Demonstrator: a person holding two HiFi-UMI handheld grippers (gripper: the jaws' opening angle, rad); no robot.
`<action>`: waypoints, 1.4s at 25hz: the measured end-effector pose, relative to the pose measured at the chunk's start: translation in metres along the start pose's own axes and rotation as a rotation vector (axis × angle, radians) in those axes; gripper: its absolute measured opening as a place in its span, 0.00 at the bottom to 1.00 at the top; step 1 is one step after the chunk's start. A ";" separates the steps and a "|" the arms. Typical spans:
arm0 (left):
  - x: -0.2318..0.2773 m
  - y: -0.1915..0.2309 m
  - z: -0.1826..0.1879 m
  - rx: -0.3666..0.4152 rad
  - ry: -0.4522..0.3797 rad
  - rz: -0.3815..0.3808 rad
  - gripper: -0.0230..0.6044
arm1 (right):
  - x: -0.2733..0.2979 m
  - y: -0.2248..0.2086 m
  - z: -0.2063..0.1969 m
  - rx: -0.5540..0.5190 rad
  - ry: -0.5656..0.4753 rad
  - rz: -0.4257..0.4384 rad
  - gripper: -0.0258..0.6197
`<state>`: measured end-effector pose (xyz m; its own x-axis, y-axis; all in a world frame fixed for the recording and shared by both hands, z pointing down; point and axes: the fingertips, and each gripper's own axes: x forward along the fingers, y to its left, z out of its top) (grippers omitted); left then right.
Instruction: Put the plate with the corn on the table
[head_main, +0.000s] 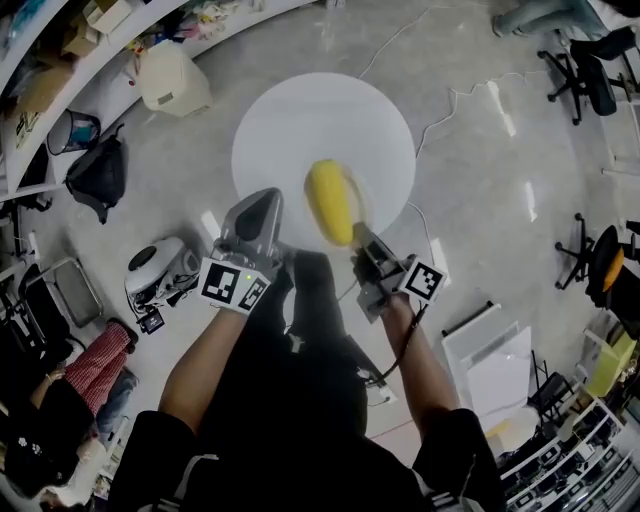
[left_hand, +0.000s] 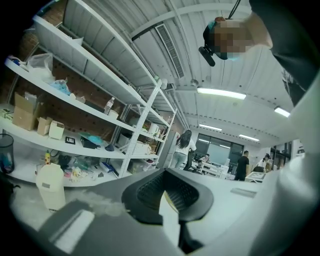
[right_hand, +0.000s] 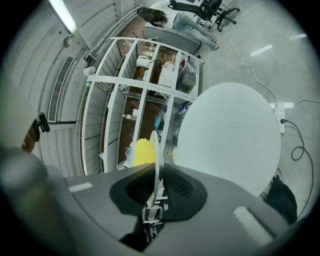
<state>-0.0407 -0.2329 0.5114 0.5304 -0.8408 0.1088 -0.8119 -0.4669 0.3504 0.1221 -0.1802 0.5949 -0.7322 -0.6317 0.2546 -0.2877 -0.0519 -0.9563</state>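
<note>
Standing on grey floor (head_main: 480, 150): round white table (head_main: 290, 125).

Corn (right_hand: 141, 151) lower half hidden behind right gripper (right_hand: 157, 173).

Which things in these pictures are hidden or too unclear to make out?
- Head view: the outline of the plate, pale against the white table.
- Head view: the table's legs, hidden under its top.
- Right gripper view: the plate shows only edge-on, and the jaws cover the lower part of the corn.
</note>
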 end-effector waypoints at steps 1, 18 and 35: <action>0.002 0.004 -0.003 -0.001 -0.002 0.006 0.04 | 0.002 -0.005 0.001 -0.001 0.002 -0.001 0.11; 0.039 0.033 -0.055 -0.020 0.014 0.045 0.04 | 0.030 -0.074 0.018 0.005 0.016 -0.019 0.11; 0.058 0.048 -0.081 -0.061 0.007 0.049 0.04 | 0.062 -0.127 0.011 0.049 0.062 -0.062 0.11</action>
<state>-0.0290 -0.2821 0.6099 0.4927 -0.8599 0.1337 -0.8204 -0.4077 0.4010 0.1204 -0.2213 0.7305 -0.7511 -0.5771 0.3206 -0.3043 -0.1282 -0.9439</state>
